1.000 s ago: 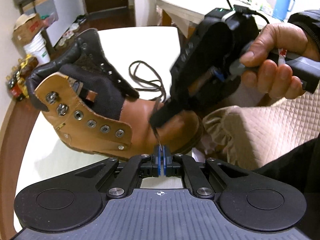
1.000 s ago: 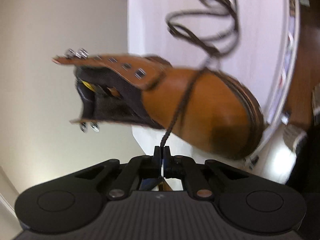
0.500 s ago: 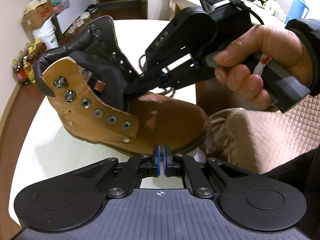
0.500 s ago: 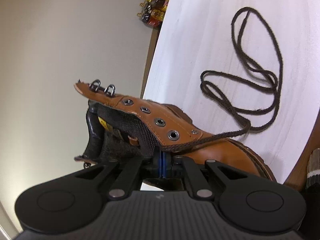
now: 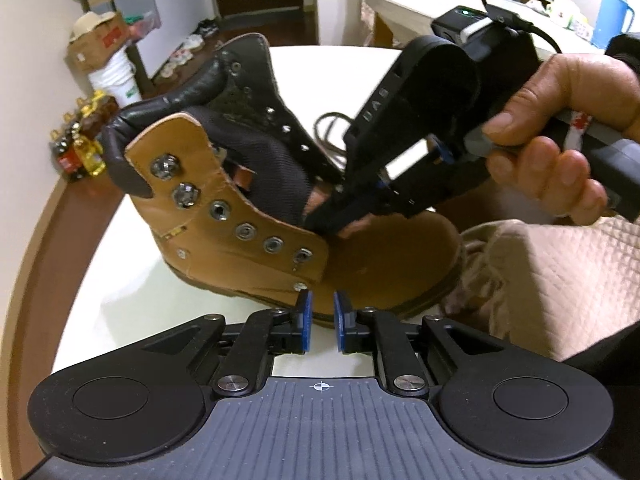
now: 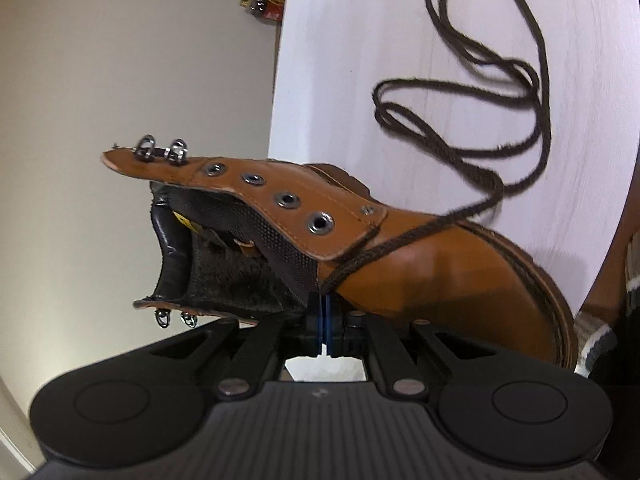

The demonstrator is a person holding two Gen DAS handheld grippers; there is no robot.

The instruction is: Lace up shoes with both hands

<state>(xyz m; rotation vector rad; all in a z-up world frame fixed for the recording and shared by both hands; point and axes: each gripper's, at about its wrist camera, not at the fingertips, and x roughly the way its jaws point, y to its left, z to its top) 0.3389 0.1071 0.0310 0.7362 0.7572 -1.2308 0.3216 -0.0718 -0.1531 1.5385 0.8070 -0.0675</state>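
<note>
My right tongs [image 6: 325, 312] are clamped on the brown lace [image 6: 460, 128] at the boot's [image 5: 360, 264] throat. My left tongs [image 5: 320, 316] have just been opening, nothing between them. I'd push the tip up under the lowest eyelet [image 6: 320, 223], left tongs waiting outside to catch it. The tan leather boot lies on the white desk [image 6: 360, 60], tongue open, eyelets empty, lace looped beyond.

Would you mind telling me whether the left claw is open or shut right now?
Open. The left claw has just been opening; its blue pads stand apart with nothing between them, in front of the boot.
</note>
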